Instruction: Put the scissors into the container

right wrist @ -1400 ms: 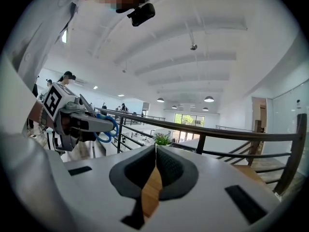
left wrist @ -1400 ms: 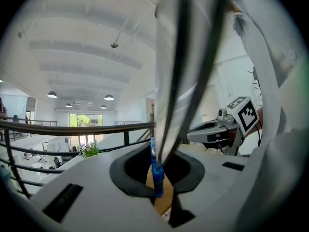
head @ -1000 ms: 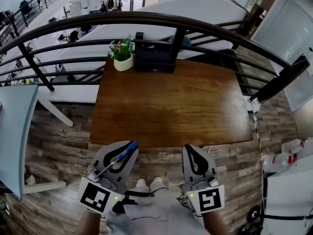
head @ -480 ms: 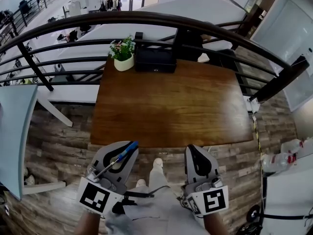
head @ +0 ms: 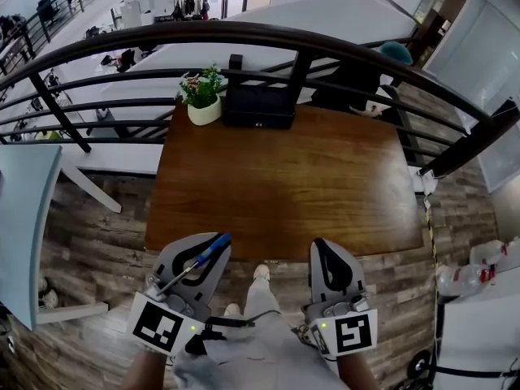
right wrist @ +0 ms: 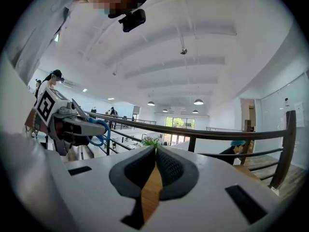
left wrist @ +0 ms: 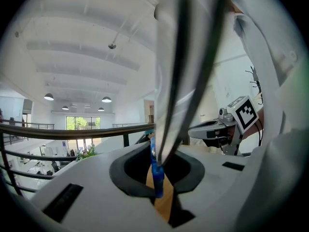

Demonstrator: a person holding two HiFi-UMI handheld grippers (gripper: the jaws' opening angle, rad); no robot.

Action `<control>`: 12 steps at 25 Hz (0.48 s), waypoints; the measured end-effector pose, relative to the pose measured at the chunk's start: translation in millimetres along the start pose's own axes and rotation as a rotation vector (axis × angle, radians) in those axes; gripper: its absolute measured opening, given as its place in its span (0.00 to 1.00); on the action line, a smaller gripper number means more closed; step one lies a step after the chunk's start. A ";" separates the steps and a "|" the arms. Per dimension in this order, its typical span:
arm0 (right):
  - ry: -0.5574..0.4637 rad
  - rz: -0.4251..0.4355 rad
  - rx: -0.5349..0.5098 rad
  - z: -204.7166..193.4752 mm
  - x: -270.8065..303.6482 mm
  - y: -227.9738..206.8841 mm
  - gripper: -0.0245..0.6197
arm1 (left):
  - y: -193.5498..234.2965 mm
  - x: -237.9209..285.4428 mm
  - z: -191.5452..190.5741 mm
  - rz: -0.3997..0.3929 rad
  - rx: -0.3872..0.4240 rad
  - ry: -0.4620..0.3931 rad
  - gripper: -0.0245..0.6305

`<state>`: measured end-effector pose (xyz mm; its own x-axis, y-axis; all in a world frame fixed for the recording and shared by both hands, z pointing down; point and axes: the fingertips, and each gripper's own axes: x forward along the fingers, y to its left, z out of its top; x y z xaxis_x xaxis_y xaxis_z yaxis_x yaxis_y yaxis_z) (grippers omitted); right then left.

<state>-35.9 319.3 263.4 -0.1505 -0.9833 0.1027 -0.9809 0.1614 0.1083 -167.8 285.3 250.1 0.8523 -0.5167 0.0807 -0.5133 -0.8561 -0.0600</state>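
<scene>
Left gripper (head: 210, 244) clamped the blue-handled scissors (head: 183, 275); right gripper (head: 323, 246) was closed, empty. You probably needed a firm hold while reaching for the black container (head: 258, 104).

One of my shoes (head: 260, 272) has stepped toward the table (head: 284, 185); the teal-capped person (head: 396, 53) beyond the railing (head: 244, 32) moved right.

One pair of scissors (head: 192, 266), one container (head: 258, 104), one plant (head: 201, 87), one table (head: 284, 177).
</scene>
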 end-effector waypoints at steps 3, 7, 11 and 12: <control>0.007 0.015 -0.006 -1.9 17.4 -21.0 0.11 | 4.4 25.0 3.4 0.005 0.010 0.002 0.12; 0.003 0.035 -0.019 0.0 43.8 -47.7 0.11 | 12.9 57.5 8.0 0.014 0.017 0.008 0.12; -0.004 0.057 -0.023 3.2 73.3 -78.1 0.11 | 26.5 94.4 13.7 0.047 0.007 0.015 0.12; 0.001 0.066 -0.026 2.3 79.3 -88.1 0.11 | 28.1 105.5 15.8 0.055 0.006 0.015 0.12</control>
<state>38.3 226.9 259.8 -0.2149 -0.9703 0.1111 -0.9652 0.2284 0.1274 -90.7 206.8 241.1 0.8213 -0.5630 0.0925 -0.5586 -0.8264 -0.0708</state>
